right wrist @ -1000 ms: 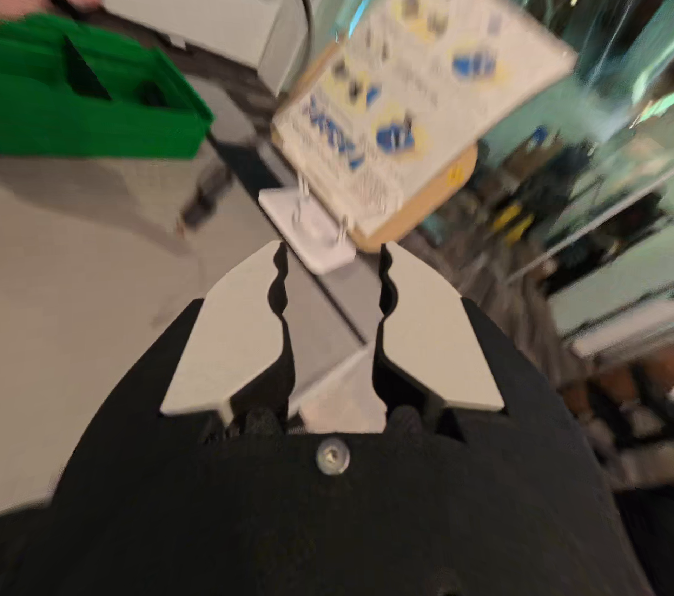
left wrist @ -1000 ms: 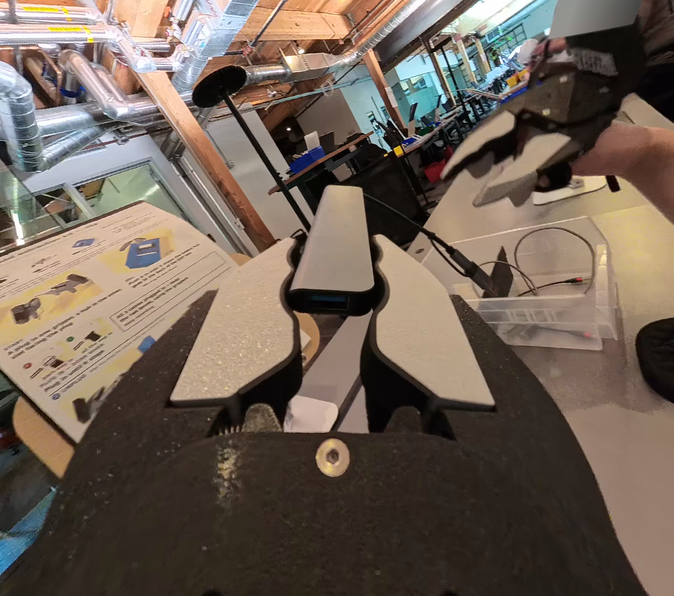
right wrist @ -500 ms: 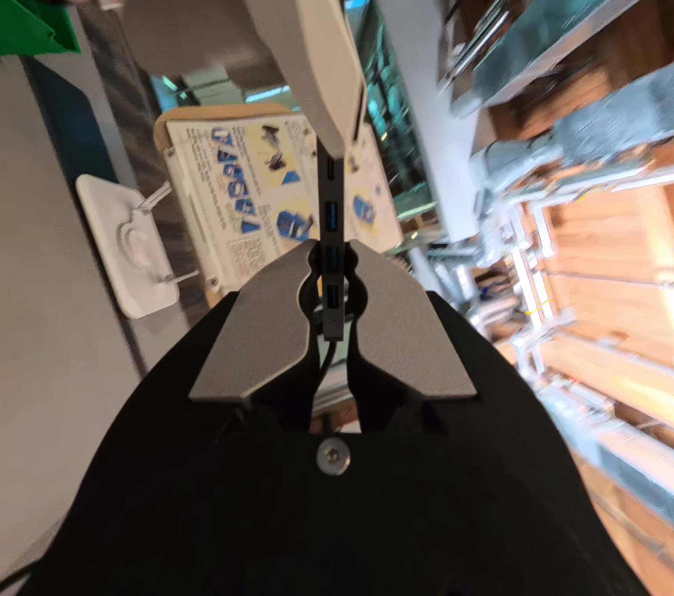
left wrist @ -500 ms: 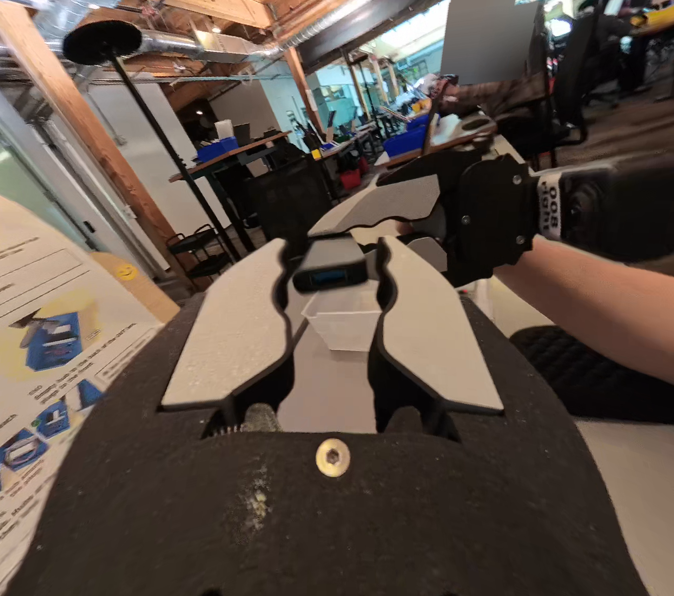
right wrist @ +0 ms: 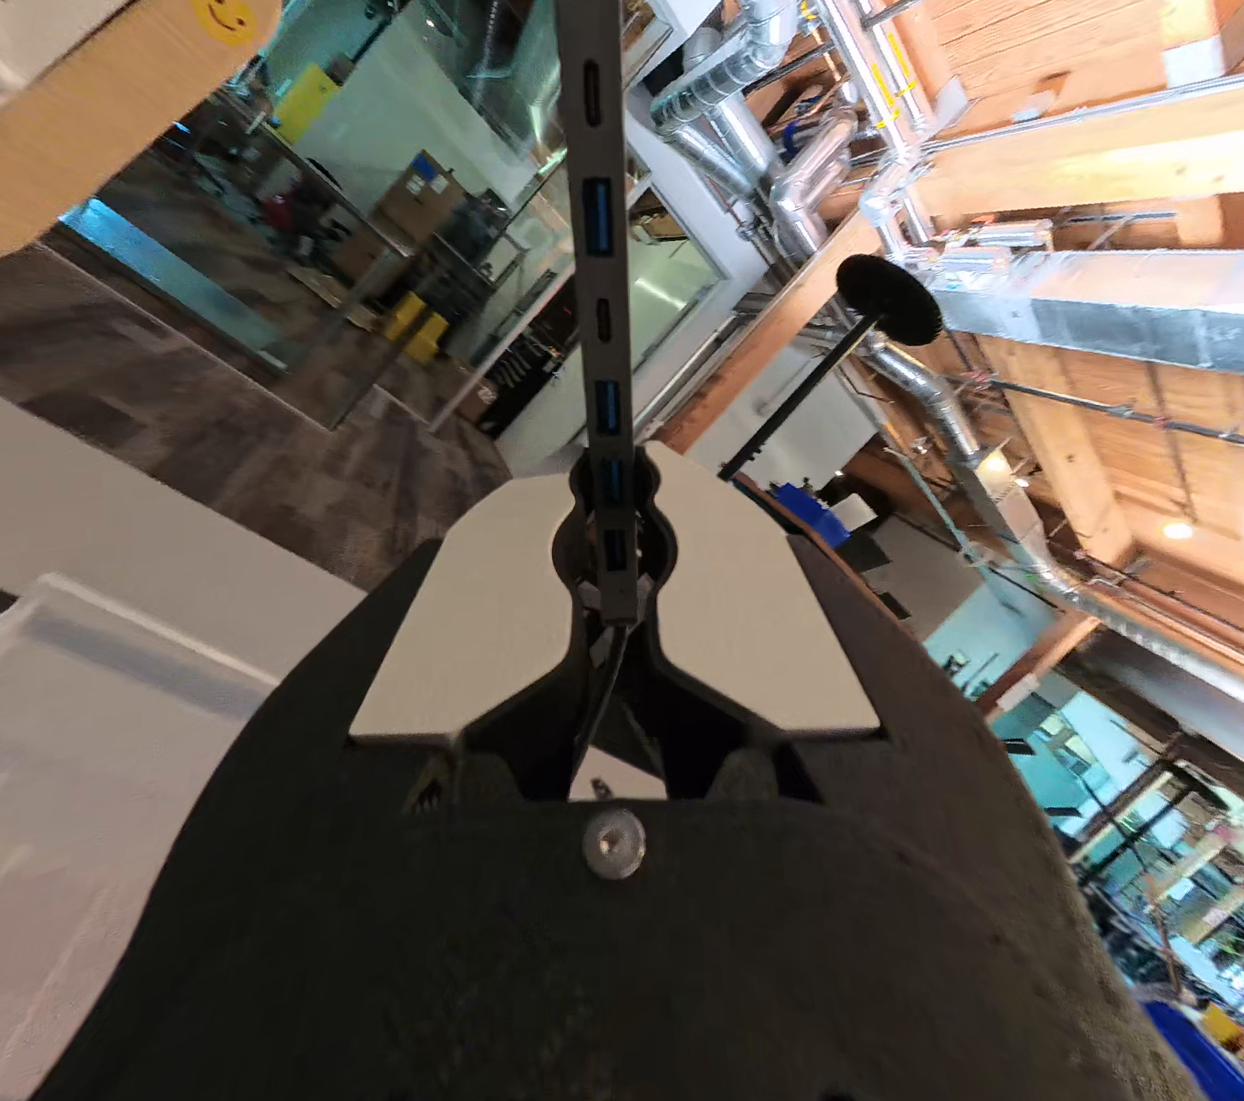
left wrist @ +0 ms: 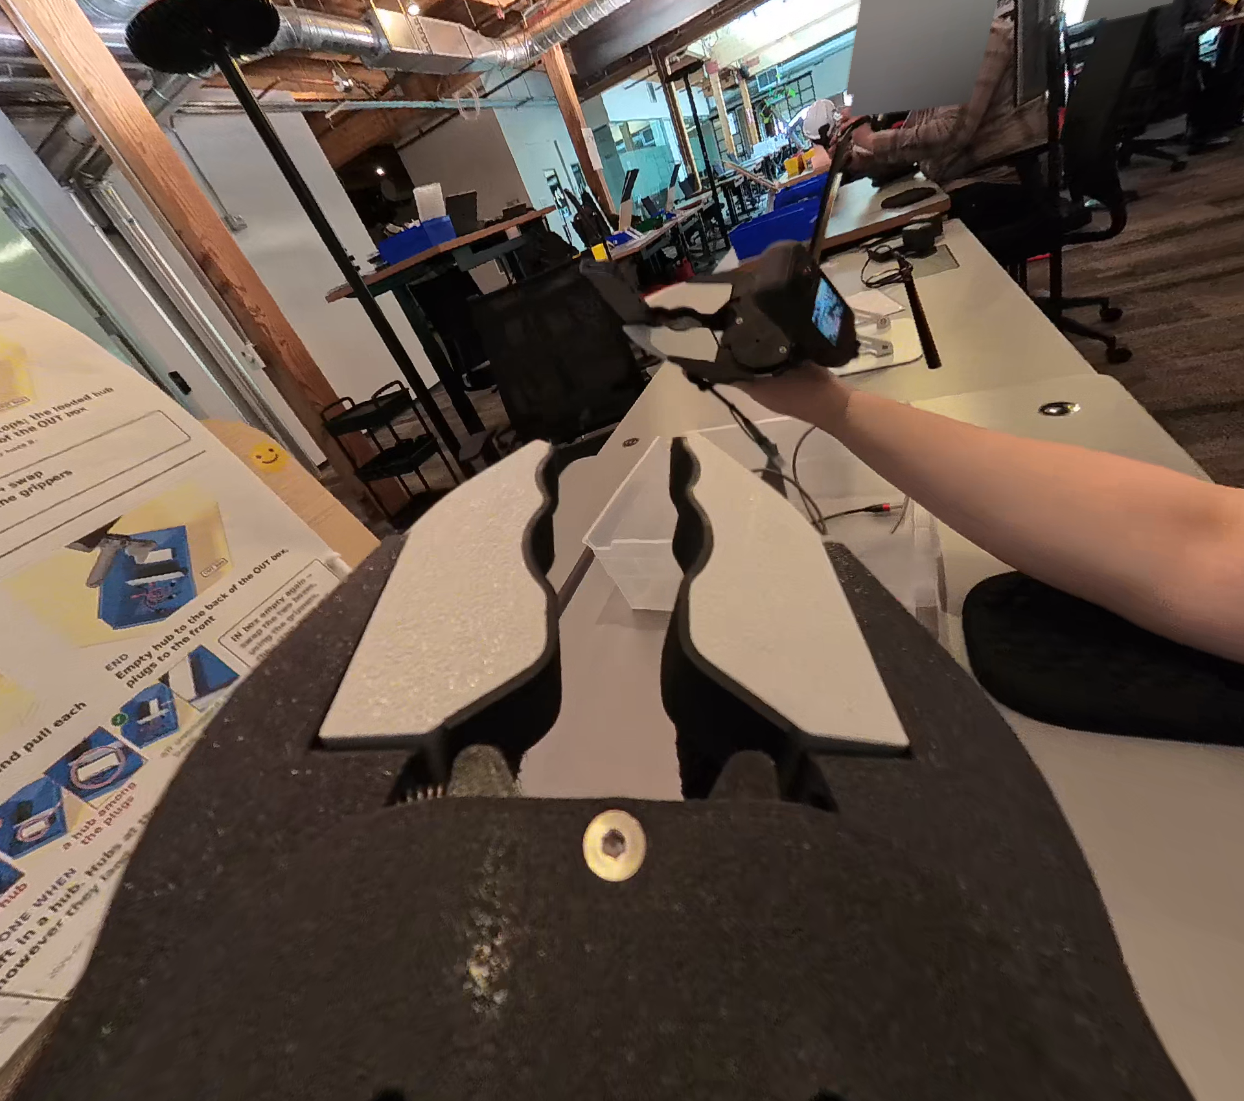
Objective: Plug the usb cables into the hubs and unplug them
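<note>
Slim grey metal USB hub (right wrist: 596, 234) with blue and dark ports along one edge, clamped at its cable end between the pale fingers of the right gripper (right wrist: 616, 483) and held up in the air, well above the table. Projected straight out past the fingertips, far end free. Thin dark cable (right wrist: 601, 675) ran from the hub's held end back between the fingers toward the gripper body. Jaws closed hard on the hub's flat sides.

Seen from the left wrist view, right gripper (left wrist: 666, 328) raised on a bare forearm (left wrist: 1010, 503) above the clear plastic bin (left wrist: 629, 543); the hub itself too hard to make out there. A dark lead (left wrist: 740, 429) hung from that gripper down toward the bin.

Left gripper (left wrist: 612, 463) parted a moderate way, nothing between its textured pale fingers (left wrist: 458, 584); pale grey table (left wrist: 1144, 867) and the bin's near corner visible through the gap. Loose thin cables (left wrist: 818, 503) lay in the bin, one with a red tip. Black round pad (left wrist: 1090, 671) on the table under the forearm. Printed instruction board (left wrist: 101, 631) with blue and yellow pictures stood at the left, a tall black pole lamp (left wrist: 202, 22) behind it.
</note>
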Demonstrator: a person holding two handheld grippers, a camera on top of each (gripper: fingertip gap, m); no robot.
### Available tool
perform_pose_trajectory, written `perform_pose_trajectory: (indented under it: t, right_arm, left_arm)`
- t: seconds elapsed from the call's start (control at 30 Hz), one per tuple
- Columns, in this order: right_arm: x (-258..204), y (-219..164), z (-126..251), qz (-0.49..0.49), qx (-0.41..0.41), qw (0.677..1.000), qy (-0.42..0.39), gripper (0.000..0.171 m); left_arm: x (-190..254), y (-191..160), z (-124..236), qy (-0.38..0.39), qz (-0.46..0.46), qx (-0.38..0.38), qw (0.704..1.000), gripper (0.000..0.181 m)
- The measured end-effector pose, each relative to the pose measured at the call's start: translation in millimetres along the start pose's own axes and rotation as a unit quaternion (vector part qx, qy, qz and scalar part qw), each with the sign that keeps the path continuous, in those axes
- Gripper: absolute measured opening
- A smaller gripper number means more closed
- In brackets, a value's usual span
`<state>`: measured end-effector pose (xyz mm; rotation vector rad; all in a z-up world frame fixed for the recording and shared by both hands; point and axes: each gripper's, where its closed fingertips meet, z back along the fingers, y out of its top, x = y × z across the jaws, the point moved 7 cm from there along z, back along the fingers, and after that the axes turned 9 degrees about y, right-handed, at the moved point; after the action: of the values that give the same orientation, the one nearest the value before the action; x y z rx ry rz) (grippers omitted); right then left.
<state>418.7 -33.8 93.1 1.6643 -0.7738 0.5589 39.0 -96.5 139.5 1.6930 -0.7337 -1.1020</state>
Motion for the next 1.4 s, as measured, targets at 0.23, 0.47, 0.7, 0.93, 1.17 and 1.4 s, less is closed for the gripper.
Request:
perform_pose_trajectory:
  t: [0.23,0.47,0.7,0.93,1.17,1.4]
  right_arm:
    - [8.1,-9.1,-33.5,0.045,0.011,0.999,0.001,0.011]
    - [-42.2,-60.5,-43.3,0.075,-0.066,0.972,0.213,0.012]
    - [-41.8,-63.0,-29.7,0.040,-0.040,0.968,0.243,0.012]
    - [-6.0,-7.8,-25.1,0.088,0.054,0.995,-0.013,0.011]
    - [-40.5,-60.5,-43.1,0.117,-0.065,0.986,0.099,0.012]
    - [-69.5,-93.2,-20.0,0.097,-0.165,0.911,0.365,0.015]
  left_arm:
    - [-2.1,-16.9,-9.4,-0.008,-0.003,-0.030,0.999,0.030]
    - [-15.0,-23.3,-7.7,-0.020,0.047,-0.036,0.998,0.030]
    - [-22.0,-17.7,1.1,-0.019,0.064,-0.025,0.997,0.030]
    - [-19.9,-14.3,2.3,-0.024,0.063,-0.018,0.998,0.029]
    - [-19.3,-15.3,0.3,-0.031,0.063,-0.021,0.997,0.029]
    - [-20.9,-15.4,1.9,-0.030,0.060,-0.023,0.997,0.029]
